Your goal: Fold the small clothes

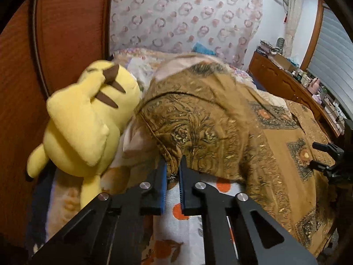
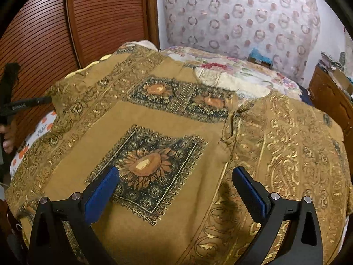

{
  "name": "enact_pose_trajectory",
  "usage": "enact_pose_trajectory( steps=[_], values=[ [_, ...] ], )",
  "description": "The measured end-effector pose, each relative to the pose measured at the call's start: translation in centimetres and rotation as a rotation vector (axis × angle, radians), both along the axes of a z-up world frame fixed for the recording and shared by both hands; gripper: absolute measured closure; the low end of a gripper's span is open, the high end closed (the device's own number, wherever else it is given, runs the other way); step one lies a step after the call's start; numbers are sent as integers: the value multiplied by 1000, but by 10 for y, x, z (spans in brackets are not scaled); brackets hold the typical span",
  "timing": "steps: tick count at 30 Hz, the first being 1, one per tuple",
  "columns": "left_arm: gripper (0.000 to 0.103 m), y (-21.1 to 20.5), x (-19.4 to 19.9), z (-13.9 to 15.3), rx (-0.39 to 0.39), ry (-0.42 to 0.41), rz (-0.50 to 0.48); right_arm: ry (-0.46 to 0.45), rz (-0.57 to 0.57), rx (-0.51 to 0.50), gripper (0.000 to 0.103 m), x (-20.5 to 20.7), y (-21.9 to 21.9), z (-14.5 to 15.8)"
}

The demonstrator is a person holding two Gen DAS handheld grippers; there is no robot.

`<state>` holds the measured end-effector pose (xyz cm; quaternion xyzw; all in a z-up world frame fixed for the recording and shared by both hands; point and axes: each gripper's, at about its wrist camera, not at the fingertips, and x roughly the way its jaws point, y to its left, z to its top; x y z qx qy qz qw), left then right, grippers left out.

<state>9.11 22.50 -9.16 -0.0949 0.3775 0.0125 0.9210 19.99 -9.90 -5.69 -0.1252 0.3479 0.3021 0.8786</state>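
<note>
Garment (image 1: 209,119): brown gold-patterned top with sunflower panels, spread across the bed (image 1: 189,218).
Left gripper (image 1: 172,165): fingers pinched onto the garment's near hem.
Right gripper (image 2: 174,176): fingers spread wide above a sunflower panel, holding nothing.
Plush toy (image 1: 83,119): yellow, lying beside the garment against the wooden wardrobe (image 1: 66,22).

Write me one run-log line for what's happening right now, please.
stage: gripping edge | left gripper: shut on brown patterned garment hem | right gripper: open above garment | yellow plush toy: beside garment
</note>
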Motion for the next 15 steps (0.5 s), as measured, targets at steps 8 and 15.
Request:
enact_pose_trajectory(
  steps=[8,15],
  values=[
    [94,-41,2,66,44,-130,-80,-15,0,0,1,-1,0,-2],
    [94,-103,30,81,42,-128,-229,22,-26,75,1,4,-16,-2]
  ],
)
